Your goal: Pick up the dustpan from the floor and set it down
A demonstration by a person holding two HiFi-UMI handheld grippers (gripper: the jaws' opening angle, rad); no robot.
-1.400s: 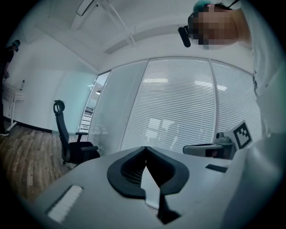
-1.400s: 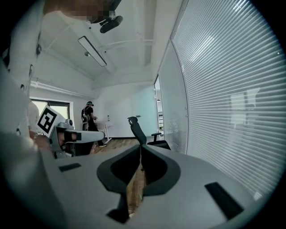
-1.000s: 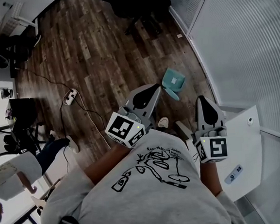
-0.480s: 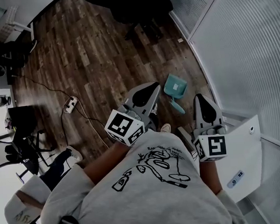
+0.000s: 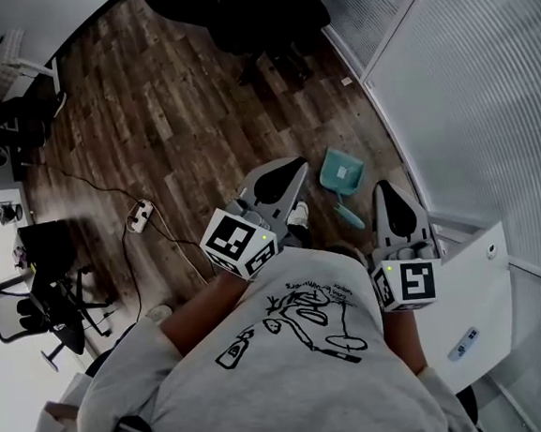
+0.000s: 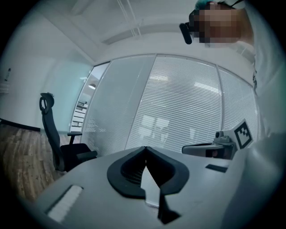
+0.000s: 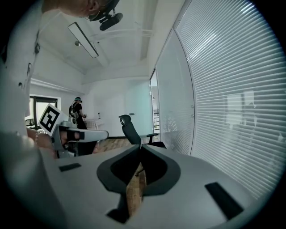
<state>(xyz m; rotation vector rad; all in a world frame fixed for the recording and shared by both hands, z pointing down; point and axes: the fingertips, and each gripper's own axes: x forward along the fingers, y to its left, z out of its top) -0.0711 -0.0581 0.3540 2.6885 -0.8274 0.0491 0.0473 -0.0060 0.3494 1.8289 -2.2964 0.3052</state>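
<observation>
- Over the last second the person has walked a little closer along the glass wall (image 5: 467, 99). The floor (image 5: 176, 106) and the chair (image 5: 262, 13) have slid in the head view, while both grippers keep the same place in front of the body.
- The dustpan (image 5: 342, 169) still lies on the floor by the wall. In the head view it now shows between the two grippers, a bit nearer the body than before, its handle pointing back toward the person.
- The left gripper (image 5: 296, 166) has its jaws pressed together with nothing in them, and it looks level at the blinds.
- The right gripper (image 5: 386, 189) is likewise closed and empty, and its own view shows only the chair and the wall.
- Neither gripper view shows the dustpan, so both are held well above it, not aimed at it.
- My reading: this is only the approach. The pickup still needs a bend down, one pair of jaws spread, and a pinch on the handle.
</observation>
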